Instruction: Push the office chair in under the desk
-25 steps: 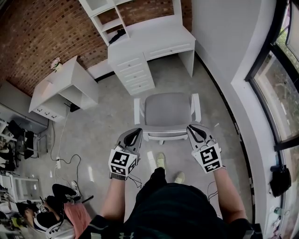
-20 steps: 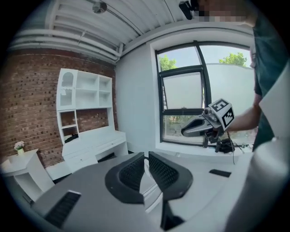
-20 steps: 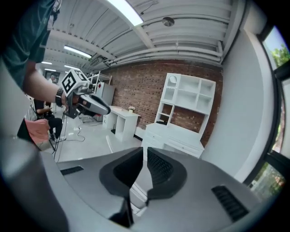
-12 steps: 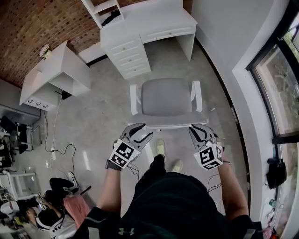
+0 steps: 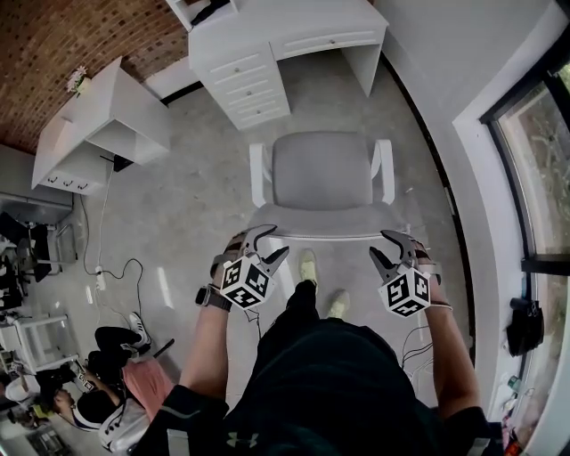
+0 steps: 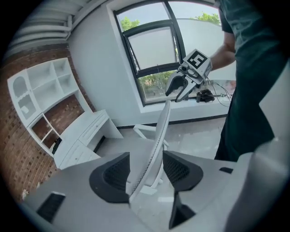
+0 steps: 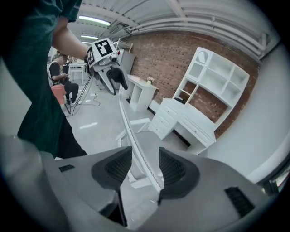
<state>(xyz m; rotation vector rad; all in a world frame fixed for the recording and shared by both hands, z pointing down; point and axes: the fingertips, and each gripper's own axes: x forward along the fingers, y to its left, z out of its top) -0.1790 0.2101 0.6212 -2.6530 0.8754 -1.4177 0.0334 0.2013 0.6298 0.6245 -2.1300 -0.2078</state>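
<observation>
The office chair [image 5: 321, 174] stands on the floor [image 5: 178, 205] before the counter [image 5: 294, 31], apart from it, its backrest [image 5: 321, 223] toward the person [image 5: 329, 383]. Drawers [image 5: 245, 80] sit under the counter's left part. A shelf unit [image 5: 98, 116] stands further left.

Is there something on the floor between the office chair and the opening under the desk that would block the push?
Nothing visible does. The floor between the office chair and the desk is bare, and the opening between the drawer unit and the side panel looks free.
</observation>
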